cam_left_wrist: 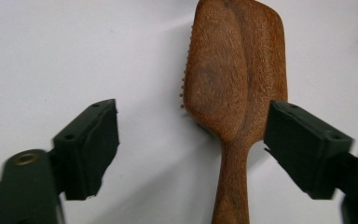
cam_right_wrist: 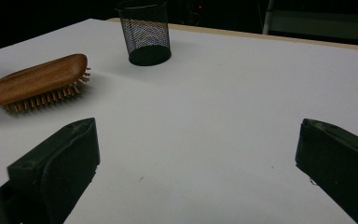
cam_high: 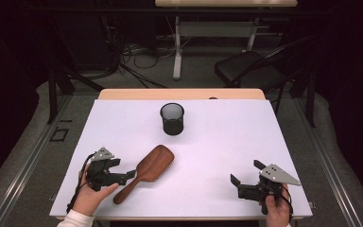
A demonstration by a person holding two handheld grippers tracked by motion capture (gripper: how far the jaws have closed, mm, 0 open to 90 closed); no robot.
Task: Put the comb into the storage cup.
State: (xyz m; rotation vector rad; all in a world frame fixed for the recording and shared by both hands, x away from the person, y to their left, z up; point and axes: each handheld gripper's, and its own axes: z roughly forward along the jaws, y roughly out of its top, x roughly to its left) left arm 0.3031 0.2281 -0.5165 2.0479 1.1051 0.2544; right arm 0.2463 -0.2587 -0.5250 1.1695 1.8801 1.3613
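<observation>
Two grippers on the white table (cam_high: 217,156) and neither one's got hold of anything right now. Your left gripper (cam_high: 128,176) is down at the near left, jaws spread wide with the wooden hairbrush (cam_high: 147,172) sitting between them. In the left gripper view you can see the brush (cam_left_wrist: 233,84) handle running down the gap, closer to the right-hand jaw, with clear table between it and the other jaw, so the pads aren't pressing on it. The brush lies flat on the table, bristles facing down and sideways, head pointing toward the middle and handle toward your left hand (cam_high: 87,198). Your right gripper (cam_high: 246,178) is well apart at the near right, jaws spread too, with just bare table between them. Past the brush, toward the far edge, there's a black mesh cup (cam_high: 172,118) standing upright, not touching anything.
</observation>
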